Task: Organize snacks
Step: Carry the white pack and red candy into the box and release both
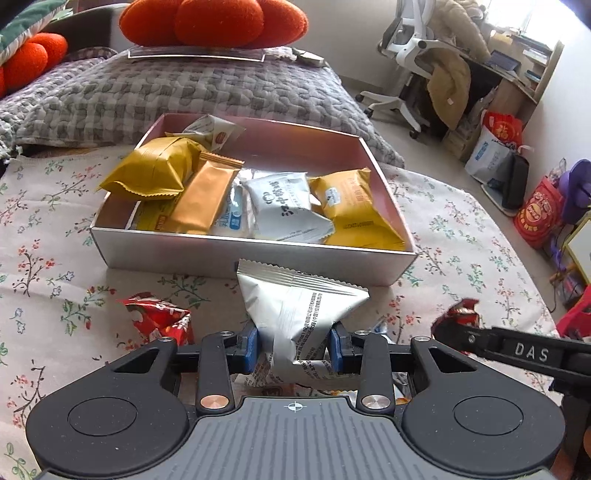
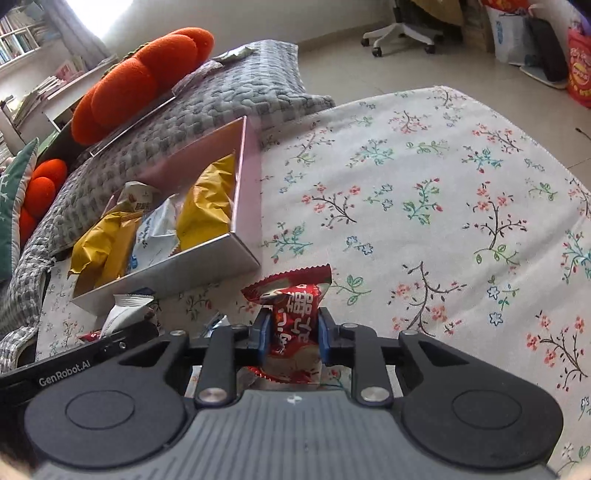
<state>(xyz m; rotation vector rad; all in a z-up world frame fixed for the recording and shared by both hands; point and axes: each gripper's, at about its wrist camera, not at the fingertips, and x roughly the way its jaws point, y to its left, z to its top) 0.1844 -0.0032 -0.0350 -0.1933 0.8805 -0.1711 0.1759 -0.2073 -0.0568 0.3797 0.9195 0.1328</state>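
Box [image 1: 255, 254] (nearly full) just ahead | left tongs [image 1: 293, 347] clamp silver packet [image 1: 295, 314] | right tongs [image 2: 291, 338] clamp red packet [image 2: 291, 314]

Silver snack packet [image 1: 295, 314]: matt foil-look plastic, creased, crimped top edge. Red candy wrapper [image 2: 291, 317]: glossy, crinkly. Box [image 1: 255, 254]: smooth card w/ satin silver-pink sheen. Yellow packets [image 1: 155, 166] inside: shiny film, wrinkled. Tablecloth [image 2: 424, 206]: woven cloth, matt, floral print. Grey blanket [image 1: 184, 88]: quilted, bumpy. Orange cushion [image 1: 214, 22]: fuzzy fabric. Gripper bodies: matt black plastic, ribbed grey centre.
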